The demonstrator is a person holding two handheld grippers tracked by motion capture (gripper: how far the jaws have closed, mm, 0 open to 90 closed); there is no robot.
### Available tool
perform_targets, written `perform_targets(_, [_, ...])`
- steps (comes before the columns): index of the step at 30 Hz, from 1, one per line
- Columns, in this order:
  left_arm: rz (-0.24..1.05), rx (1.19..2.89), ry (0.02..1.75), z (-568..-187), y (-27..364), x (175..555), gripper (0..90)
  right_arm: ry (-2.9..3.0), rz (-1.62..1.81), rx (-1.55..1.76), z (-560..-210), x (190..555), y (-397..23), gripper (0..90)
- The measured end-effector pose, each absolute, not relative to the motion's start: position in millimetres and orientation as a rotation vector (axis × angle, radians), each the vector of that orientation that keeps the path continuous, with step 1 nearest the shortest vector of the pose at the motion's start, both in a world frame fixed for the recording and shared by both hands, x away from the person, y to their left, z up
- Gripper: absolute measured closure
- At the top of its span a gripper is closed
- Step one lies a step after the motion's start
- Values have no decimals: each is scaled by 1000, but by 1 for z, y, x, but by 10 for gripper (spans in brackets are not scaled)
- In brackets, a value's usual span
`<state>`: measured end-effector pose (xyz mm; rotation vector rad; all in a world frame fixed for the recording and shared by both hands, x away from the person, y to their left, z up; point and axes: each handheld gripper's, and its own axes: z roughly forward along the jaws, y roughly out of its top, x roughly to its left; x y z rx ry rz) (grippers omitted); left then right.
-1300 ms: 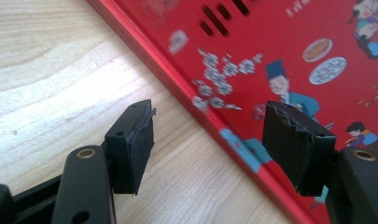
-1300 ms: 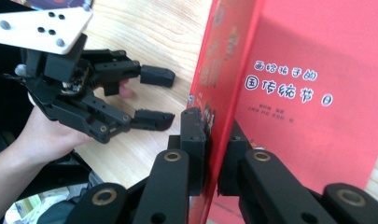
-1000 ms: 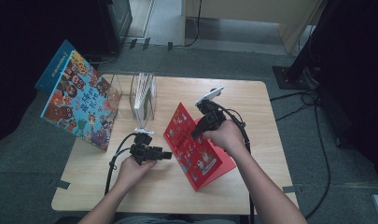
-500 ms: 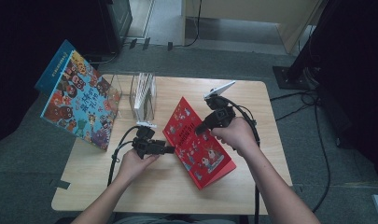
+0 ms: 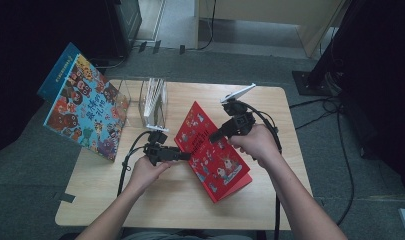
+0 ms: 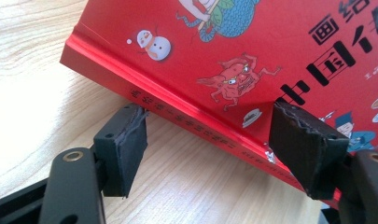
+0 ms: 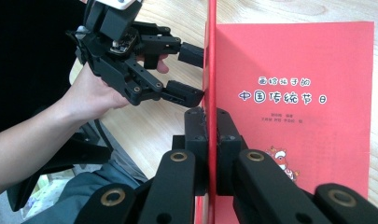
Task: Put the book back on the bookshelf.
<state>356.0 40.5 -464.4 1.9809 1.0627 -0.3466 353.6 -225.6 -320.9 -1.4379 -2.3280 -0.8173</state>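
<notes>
Wooden table point(image 5: 155, 210): red book point(image 5: 215, 157), clear rack point(image 5: 152, 102).

A blue picture book point(image 5: 85, 107) leans beside a clear rack point(image 5: 152, 102).

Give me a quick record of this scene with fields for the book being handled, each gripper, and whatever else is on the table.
book in hand: red book, front cover lifted open
right gripper: shut on the cover's edge
left gripper: jaws just opened, wide at the book's spine, fingers not pressing it
other things: clear book stand holding thin books; large colourful book leaning at the table edge
</notes>
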Motion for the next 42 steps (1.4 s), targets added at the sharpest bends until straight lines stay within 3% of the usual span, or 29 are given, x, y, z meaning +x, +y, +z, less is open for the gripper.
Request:
perform_targets(12, [-420,1899,995,-456,47,361,154,-2328,-980,-1291,-323,343,-236,877])
perform_targets(15, [-382,1886,957,-450,50,360,150,-2338,-1011,-1250,-326,340,-240,884])
perform_targets(17, [-430,1829,928,-447,54,360,161,-2327,-1053,-1204,-330,337,-245,887])
perform_targets(21, [-336,1873,850,-435,57,355,201,-2310,-1095,-1139,-339,335,-250,888])
perform_targets(24, [-294,1880,813,-428,61,353,290,-2316,-1128,-1074,-347,333,-253,887])
perform_targets(28, [-240,1801,682,-410,79,347,497,-2437,-1187,-894,-363,329,-257,878])
perform_targets(32, [-191,1835,529,-393,78,339,715,-2563,-1144,-835,-371,327,-253,772])
perform_targets(34, [-184,1916,465,-379,71,334,765,-2595,-1103,-831,-378,330,-250,677])
perform_targets(42, [-144,1882,453,-370,74,330,796,-2546,-1268,-887,-375,331,-268,640])
